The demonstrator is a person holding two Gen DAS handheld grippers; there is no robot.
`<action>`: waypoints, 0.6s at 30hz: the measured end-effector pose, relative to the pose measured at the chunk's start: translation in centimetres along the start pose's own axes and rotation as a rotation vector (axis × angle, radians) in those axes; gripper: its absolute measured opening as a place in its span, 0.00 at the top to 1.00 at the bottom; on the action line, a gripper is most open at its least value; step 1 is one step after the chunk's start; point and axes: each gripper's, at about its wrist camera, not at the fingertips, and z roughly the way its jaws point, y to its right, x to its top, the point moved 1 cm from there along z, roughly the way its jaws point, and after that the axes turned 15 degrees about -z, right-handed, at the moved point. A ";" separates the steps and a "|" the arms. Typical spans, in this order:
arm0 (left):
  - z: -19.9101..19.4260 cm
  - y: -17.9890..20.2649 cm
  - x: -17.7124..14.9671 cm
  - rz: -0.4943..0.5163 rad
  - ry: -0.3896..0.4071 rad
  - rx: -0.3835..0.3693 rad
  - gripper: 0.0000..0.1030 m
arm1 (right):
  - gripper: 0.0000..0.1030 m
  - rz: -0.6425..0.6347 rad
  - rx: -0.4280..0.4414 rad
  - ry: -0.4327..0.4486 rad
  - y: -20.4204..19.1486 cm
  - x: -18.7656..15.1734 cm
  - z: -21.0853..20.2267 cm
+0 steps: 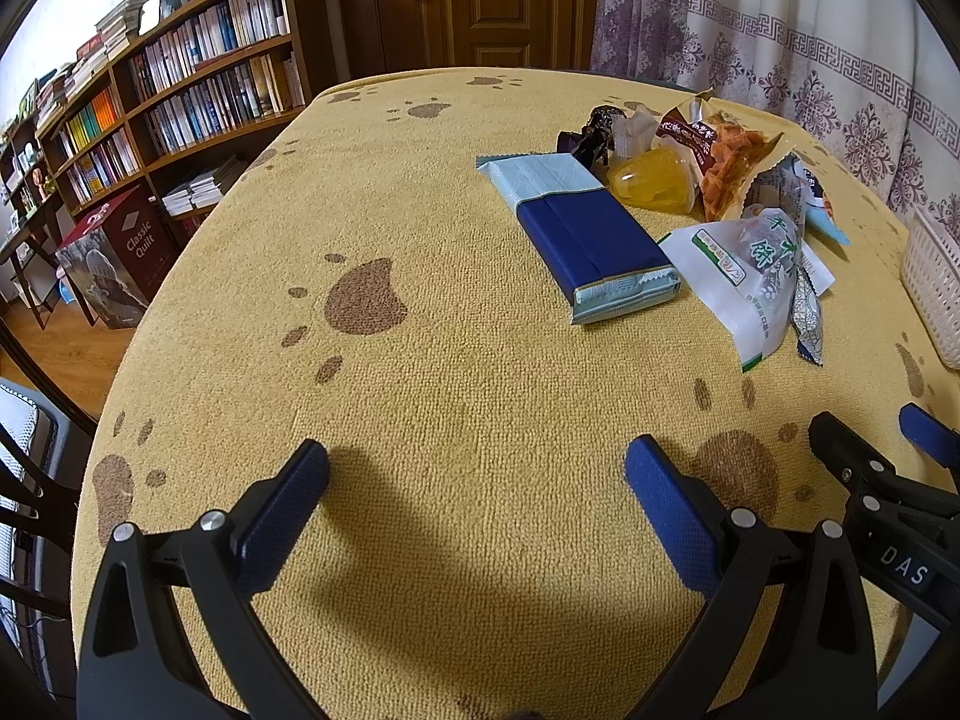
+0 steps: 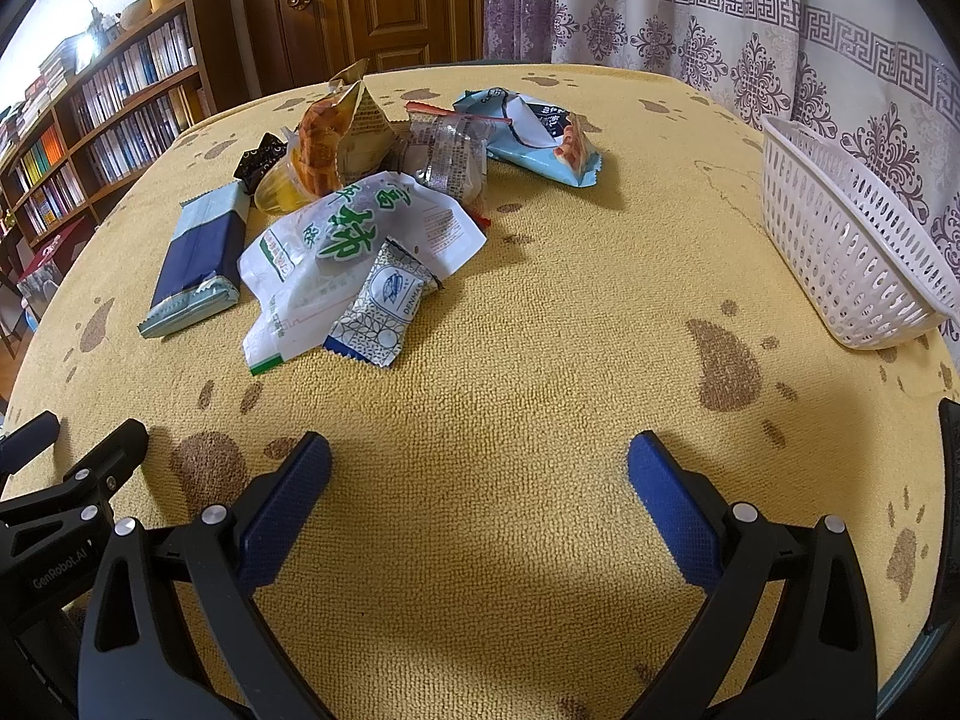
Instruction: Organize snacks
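Looking over the table [image 2: 540, 420] with its yellow paw-print cloth, we see the white plastic basket [image 2: 852, 252] at the far right edge, with nothing visible inside it. The snacks lie in one loose pile at the centre-left, well apart from the basket. The long blue packet [image 2: 198, 258] rests flat at the left side of the pile, and its long axis runs away from us. The white pouch with green letters [image 2: 354, 234] overlaps the small patterned sachet [image 2: 384, 306], which is the nearest piece. Our left gripper [image 1: 477, 480] and right gripper [image 2: 480, 480] both hover low over bare cloth with the jaws wide and empty. The pile is ahead-left of the right gripper, which we judge is nearer to the sachet.
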 end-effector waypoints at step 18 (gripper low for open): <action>0.0 0.1 0.0 0.000 0.000 0.001 0.05 | 0.02 0.005 0.012 0.005 0.0 -0.2 -0.1</action>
